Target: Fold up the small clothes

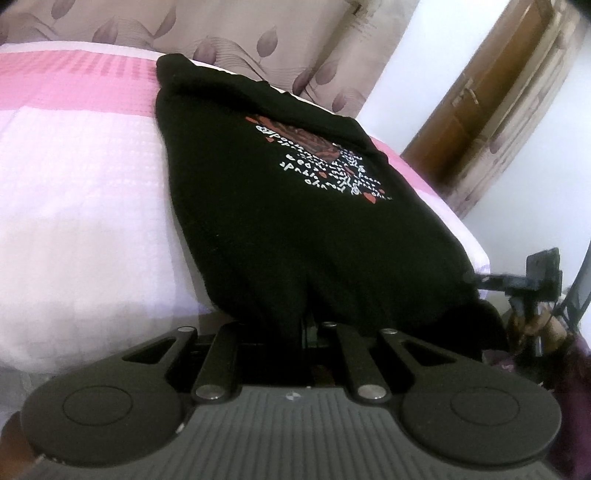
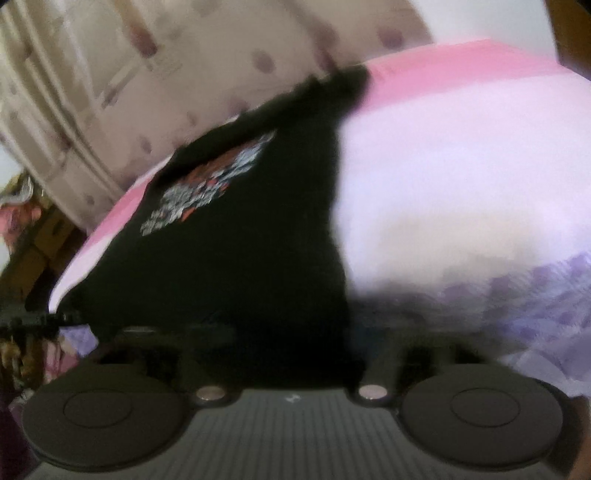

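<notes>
Gripping the black T-shirt's [image 1: 295,221] near hem, our left tool [image 1: 310,328] is clamped shut; our right tool [image 2: 295,354] pinches the hem's 3 o'clock corner. It lies on the pink-striped bed [image 1: 81,221].

You have the shirt [image 1: 295,221] lying on the bed [image 1: 92,221], stretched from its near edge away toward the curtain [image 1: 221,33] behind the bed. In the left wrist view the open bedspread lies to the shirt's left, and a door [image 1: 491,92] stands beyond the bed to the right. The left gripper [image 1: 312,328] is at the shirt's near hem, jaws drawn together with cloth between them. In the blurred right wrist view the shirt [image 2: 240,258] sits left of centre, and its hem covers the right gripper [image 2: 291,354]
</notes>
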`<act>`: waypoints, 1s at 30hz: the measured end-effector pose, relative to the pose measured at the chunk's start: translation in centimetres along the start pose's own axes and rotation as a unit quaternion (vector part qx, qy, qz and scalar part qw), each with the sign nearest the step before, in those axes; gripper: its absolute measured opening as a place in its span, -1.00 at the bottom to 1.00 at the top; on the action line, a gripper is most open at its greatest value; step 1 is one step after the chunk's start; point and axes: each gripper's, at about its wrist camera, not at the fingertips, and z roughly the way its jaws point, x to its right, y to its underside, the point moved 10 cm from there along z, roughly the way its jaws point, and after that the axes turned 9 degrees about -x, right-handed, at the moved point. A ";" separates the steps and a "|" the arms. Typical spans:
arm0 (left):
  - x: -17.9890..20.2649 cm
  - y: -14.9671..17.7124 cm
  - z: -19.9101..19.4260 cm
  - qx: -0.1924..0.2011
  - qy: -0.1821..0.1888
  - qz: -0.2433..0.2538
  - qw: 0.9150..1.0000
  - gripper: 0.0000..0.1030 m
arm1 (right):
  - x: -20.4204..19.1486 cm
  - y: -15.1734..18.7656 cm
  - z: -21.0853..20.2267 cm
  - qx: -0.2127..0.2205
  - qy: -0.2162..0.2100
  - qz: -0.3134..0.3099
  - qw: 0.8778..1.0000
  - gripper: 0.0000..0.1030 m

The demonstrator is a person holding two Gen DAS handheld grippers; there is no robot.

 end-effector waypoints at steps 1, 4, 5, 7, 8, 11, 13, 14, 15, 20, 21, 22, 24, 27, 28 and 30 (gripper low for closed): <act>0.1 0.0 -0.1 0.002 -0.002 0.002 1.000 -0.80 | -0.7 0.1 0.2 -0.002 -0.005 -0.010 1.000 -0.65; 0.9 -0.3 -0.9 0.014 0.007 -0.003 1.000 -0.80 | -3.8 -0.2 -0.7 0.017 -0.055 -0.014 0.998 -0.70; 1.2 -0.8 -1.4 0.022 0.012 -0.007 1.000 -0.80 | -4.6 -0.8 -1.5 0.033 -0.080 -0.003 0.996 -0.70; 1.8 -2.0 -2.5 0.043 0.030 -0.017 0.998 -0.80 | -5.8 -2.4 -3.1 0.066 -0.119 0.017 0.990 -0.70; 2.1 -2.6 -2.9 0.055 0.034 -0.018 0.998 -0.80 | -6.3 -3.3 -3.7 0.081 -0.139 0.027 0.987 -0.70; 2.6 -4.4 -4.1 0.088 0.043 -0.026 0.995 -0.81 | -7.1 -5.5 -5.1 0.123 -0.191 0.058 0.972 -0.70; 2.8 -5.5 -4.9 0.110 0.049 -0.034 0.992 -0.80 | -7.5 -6.6 -5.5 0.142 -0.215 0.072 0.963 -0.70; 2.9 -6.0 -5.2 0.119 0.049 -0.037 0.991 -0.80 | -7.6 -7.2 -5.5 0.150 -0.222 0.077 0.961 -0.70; 2.9 -6.6 -5.5 0.128 0.048 -0.041 0.990 -0.80 | -7.6 -7.8 -5.6 0.158 -0.229 0.085 0.957 -0.70; 2.5 -10.2 -6.4 0.167 0.054 -0.066 0.982 -0.80 | -6.9 -12.1 -5.6 0.193 -0.256 0.104 0.942 -0.70; 2.3 -11.1 -6.5 0.174 0.053 -0.070 0.981 -0.80 | -6.7 -13.2 -5.3 0.201 -0.254 0.104 0.940 -0.70; 2.2 -12.0 -6.5 0.181 0.047 -0.070 0.980 -0.80 | -6.4 -13.9 -5.5 0.206 -0.251 0.105 0.940 -0.70; 1.8 -13.7 -6.7 0.194 0.043 -0.067 0.978 -0.80 | -5.6 -16.0 -4.9 0.212 -0.253 0.113 0.937 -0.70; 0.9 -16.7 -6.5 0.214 0.030 -0.071 0.974 -0.81 | -4.2 -19.3 -3.9 0.223 -0.240 0.119 0.937 -0.70; 0.6 -17.6 -6.3 0.218 0.023 -0.072 0.973 -0.81 | -3.7 -20.3 -3.6 0.225 -0.236 0.122 0.937 -0.70; -0.3 -19.7 -5.3 0.223 0.013 -0.078 0.972 -0.80 | -2.4 -22.6 -2.7 0.231 -0.223 0.130 0.938 -0.70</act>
